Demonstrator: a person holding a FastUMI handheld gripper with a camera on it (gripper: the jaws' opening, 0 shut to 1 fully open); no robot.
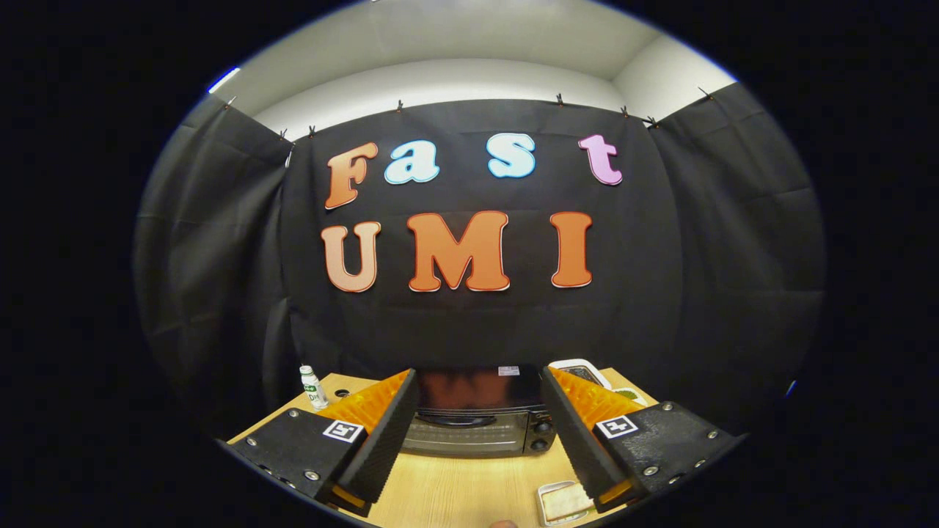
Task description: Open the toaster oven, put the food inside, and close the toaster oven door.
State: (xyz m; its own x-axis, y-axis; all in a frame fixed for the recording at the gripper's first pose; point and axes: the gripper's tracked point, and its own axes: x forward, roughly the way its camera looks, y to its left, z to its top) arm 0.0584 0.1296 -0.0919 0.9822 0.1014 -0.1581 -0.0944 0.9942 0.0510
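A dark toaster oven (pixel 478 418) stands on the wooden table (pixel 462 491) against the booth's wall, its door shut, a handle across the top of the door and knobs on its right side. My gripper (pixel 480 429) is open, raised above the table, with the oven framed between its fingers and some way beyond them. A small white tray holding a slice of toast-like food (pixel 563 502) lies on the table close to me, just beside the right finger (pixel 579 440) and partly hidden by it.
A small white bottle (pixel 313 387) with a green label stands at the table's far left corner. A white plate or dish (pixel 583 370) sits behind the oven's right side, with a greenish item (pixel 629 394) next to it. Bare wood lies before the oven.
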